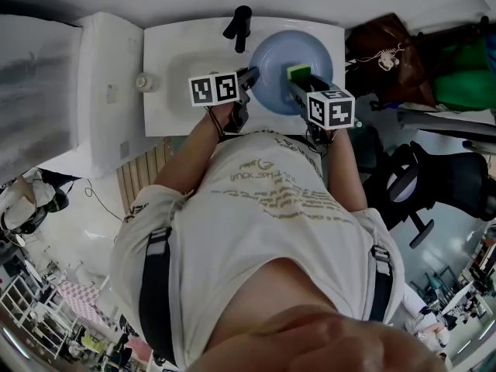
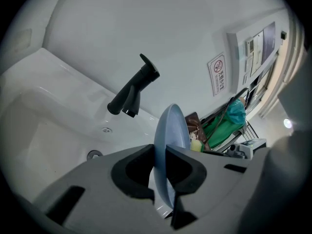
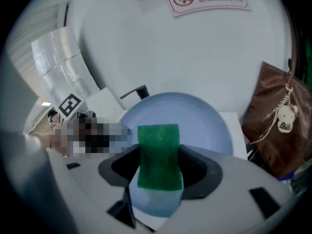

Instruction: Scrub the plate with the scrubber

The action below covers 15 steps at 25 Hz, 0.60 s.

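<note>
A pale blue plate (image 1: 283, 68) is held up over the white sink (image 1: 178, 84). My left gripper (image 1: 249, 77) is shut on the plate's left rim; in the left gripper view the plate (image 2: 168, 145) stands edge-on between the jaws of my left gripper (image 2: 163, 167). My right gripper (image 1: 296, 85) is shut on a green scrubber (image 1: 297, 72), which lies against the plate's face. In the right gripper view the scrubber (image 3: 158, 155) sits upright between the jaws of my right gripper (image 3: 157, 172), with the plate (image 3: 204, 126) behind it.
A black faucet (image 1: 239, 26) stands at the sink's back edge, just left of the plate, and shows as the faucet (image 2: 134, 89) in the left gripper view. A brown bag (image 1: 384, 56) and green bag (image 1: 461, 72) sit right of the sink. A black chair (image 1: 434, 184) is nearby.
</note>
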Available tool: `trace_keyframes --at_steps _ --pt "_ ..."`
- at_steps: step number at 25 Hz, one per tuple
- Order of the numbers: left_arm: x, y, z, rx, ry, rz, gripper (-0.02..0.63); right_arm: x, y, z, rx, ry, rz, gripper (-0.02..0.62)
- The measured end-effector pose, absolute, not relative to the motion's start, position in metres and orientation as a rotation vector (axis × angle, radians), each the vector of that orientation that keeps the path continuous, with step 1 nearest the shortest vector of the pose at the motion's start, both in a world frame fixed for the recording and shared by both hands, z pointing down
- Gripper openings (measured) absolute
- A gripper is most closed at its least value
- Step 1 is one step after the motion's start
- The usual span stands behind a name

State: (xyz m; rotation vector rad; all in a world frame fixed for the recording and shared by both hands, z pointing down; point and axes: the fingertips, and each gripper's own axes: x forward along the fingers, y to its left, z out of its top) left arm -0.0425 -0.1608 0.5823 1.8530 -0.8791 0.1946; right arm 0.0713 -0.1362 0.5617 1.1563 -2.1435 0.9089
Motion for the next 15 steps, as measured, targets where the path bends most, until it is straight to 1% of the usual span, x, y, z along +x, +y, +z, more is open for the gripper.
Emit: trace_keyframes --at_steps 9,15 --pt "-0.049 -0.155 0.602 1.767 -0.897 0.224 0.055 0.079 -0.16 0.501 1.423 -2.409 0.713 0.247" --pt "-0.061 -0.148 0.626 1.657 -0.898 0.231 0.055 0.086 -0.163 0.482 1.549 -2.462 0.608 0.247"
